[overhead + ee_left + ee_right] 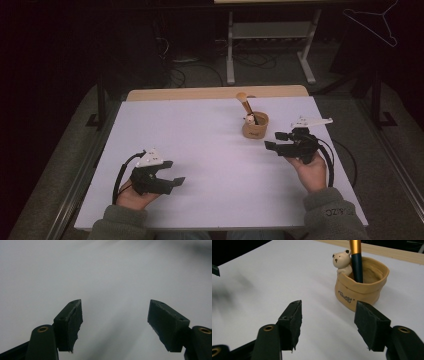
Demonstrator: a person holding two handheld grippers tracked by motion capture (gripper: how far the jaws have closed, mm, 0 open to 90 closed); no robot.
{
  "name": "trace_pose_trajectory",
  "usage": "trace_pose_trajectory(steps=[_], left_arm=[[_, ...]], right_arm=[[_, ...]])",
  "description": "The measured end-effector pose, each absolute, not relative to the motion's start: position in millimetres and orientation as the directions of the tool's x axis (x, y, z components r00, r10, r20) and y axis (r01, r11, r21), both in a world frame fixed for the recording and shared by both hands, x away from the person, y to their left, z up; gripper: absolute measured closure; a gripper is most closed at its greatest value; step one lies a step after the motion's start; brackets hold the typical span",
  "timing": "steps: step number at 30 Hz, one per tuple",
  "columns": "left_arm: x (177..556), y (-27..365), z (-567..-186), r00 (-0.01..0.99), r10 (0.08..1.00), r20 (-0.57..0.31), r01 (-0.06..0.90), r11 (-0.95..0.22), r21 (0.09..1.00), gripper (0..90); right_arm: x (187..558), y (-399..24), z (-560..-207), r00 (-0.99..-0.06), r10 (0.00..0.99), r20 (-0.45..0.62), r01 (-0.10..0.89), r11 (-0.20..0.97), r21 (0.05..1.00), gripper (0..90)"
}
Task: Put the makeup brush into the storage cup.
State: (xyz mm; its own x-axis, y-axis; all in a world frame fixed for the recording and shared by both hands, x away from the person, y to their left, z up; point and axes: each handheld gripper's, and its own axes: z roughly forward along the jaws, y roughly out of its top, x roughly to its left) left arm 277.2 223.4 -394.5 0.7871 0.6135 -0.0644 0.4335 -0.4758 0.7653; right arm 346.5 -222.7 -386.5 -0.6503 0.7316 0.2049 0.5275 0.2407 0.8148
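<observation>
the tan pouch-shaped holder (pixel 361 289) stands near the table's far edge with a brush (pixel 356 258) upright in it, just ahead of the right gripper (pixel 328 323), whose jaws stand open and empty. the left gripper (pixel 115 325) also gapes empty, well apart. the holder looks stiff, glazed and breakable; the brush's slim, likely slippery handle above the rim seems the best hold.

One pot (pixel 255 127), one brush (pixel 246 105), two hand-held grippers.

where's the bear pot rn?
High view: the bear pot stands upright on the white table, right of centre near the far edge, just left of the right tongs. A brush stands in it.
</observation>
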Motion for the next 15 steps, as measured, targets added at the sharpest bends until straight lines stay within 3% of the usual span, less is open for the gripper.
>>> trace_pose_trajectory(steps=[15], left_arm=[[279.0,229.9,-397.2,0.774,0.631,-0.060,0.448,-0.477,0.756,27.0]], right_arm=[[325.3,-225.5,-400.0,-0.656,0.726,0.208,0.529,0.245,0.813,32.1]])
